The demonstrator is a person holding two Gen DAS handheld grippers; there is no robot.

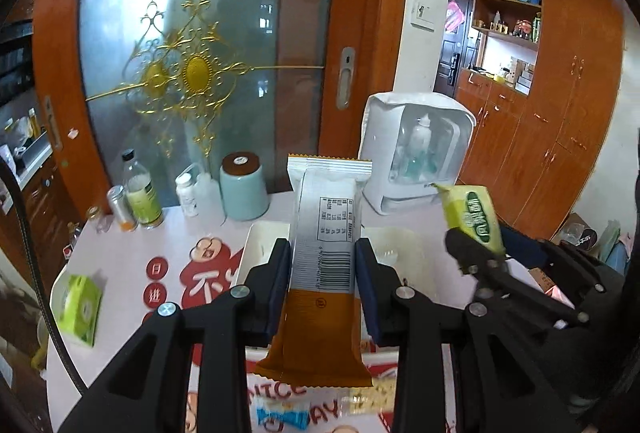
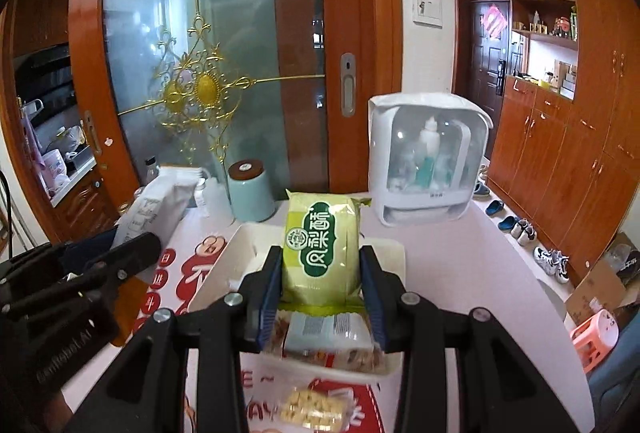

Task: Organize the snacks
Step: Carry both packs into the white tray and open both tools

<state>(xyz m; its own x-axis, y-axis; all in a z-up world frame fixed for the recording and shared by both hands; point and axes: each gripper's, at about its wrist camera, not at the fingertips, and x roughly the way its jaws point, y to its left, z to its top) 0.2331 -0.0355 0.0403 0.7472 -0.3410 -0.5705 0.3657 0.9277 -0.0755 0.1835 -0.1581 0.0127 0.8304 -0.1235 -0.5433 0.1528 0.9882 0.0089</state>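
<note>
While the orange-and-white snack bar (image 1: 325, 233) sits clamped upright in the left gripper (image 1: 323, 269), right gripper (image 2: 320, 273) pinches a green pineapple-cake packet (image 2: 321, 249), both above the white tray (image 2: 224, 265) on the table (image 2: 480, 273).

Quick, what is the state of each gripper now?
Left gripper: closed on the white-and-orange snack packet.
Right gripper: closed on the green pastry packet.

Both wrist views raised close above the worktop (image 1: 132, 253), angled downward toward the glass door (image 1: 192, 45) at 12 o'clock. Shared: white tray (image 2: 224, 265), teal canister (image 2: 252, 193), white appliance (image 2: 428, 161).
</note>
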